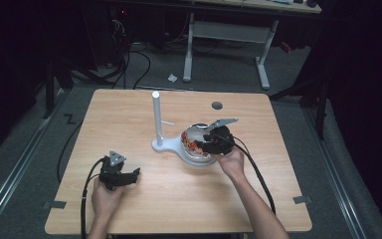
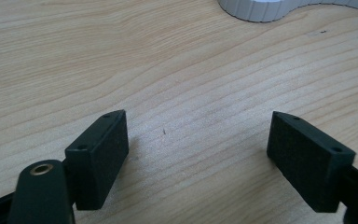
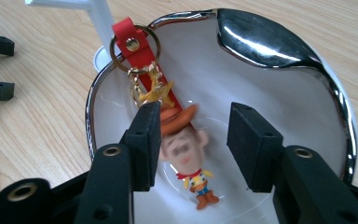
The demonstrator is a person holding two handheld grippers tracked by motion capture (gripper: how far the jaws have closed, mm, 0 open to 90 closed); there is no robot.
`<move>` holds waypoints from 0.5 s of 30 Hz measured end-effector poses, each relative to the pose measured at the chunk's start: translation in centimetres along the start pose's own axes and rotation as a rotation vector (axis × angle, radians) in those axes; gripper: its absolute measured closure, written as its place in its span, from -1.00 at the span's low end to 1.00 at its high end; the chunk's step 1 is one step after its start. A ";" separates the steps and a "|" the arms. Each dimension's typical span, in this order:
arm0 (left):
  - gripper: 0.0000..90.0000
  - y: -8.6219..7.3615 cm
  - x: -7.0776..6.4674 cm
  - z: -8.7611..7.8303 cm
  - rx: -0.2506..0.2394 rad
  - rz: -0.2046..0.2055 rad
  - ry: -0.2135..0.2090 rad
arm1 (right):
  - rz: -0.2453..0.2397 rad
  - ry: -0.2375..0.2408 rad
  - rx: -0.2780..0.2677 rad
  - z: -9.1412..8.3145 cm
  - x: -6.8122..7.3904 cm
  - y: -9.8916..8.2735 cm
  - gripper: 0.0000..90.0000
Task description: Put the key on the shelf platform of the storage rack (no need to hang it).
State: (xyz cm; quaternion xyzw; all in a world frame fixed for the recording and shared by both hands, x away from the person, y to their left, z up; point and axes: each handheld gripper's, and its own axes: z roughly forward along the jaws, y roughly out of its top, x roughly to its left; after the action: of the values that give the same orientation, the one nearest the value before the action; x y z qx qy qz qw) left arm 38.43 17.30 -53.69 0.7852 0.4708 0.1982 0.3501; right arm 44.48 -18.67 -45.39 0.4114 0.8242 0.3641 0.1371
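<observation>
Cowboy keychain [image 3: 182,140] lies inside the white, chrome-rimmed bowl [image 3: 279,93] at frame centre, red strap and gold ring up over the rim at upper left. I read my right gripper [image 3: 193,140] part-open, pads straddling the figure's head, gripping nothing. Left gripper [image 2: 196,154], lower left, gapes wide over bare table [image 2: 121,56].

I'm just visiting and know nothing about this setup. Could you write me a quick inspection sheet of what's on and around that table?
Surface: wooden table, with a dark round hole.
Job's things: cowboy keychain with red strap lying in the white bowl; white stand beside the bowl.
Clutter: nothing seen.
Grippers: right claw over the bowl, jaws apart, keychain between them, not pressed; left claw open, low over bare wood.
Cables: black cable trails from each claw.
Surroundings: dark room, a white-legged desk, floor cables.
</observation>
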 end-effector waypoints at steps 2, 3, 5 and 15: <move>-0.53 0.0 0.0 0.0 0.000 0.000 0.000 | 0.008 0.006 0.000 -0.1 -0.1 0.0 0.13; -0.53 0.0 0.0 0.0 0.000 0.000 0.000 | 0.012 0.011 -0.002 -0.2 -0.2 -0.1 0.10; -0.53 0.0 0.0 0.0 0.000 0.000 0.000 | 0.019 0.016 -0.015 -0.6 -0.3 -0.1 0.05; -0.53 0.0 0.0 0.0 0.000 0.000 0.000 | 0.039 0.017 -0.091 -3.4 -0.8 0.3 -0.01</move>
State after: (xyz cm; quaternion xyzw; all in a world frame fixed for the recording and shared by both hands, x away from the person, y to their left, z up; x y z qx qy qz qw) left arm 38.43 17.30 -53.68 0.7852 0.4708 0.1981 0.3501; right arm 43.36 -20.83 -42.86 0.4176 0.7998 0.4072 0.1416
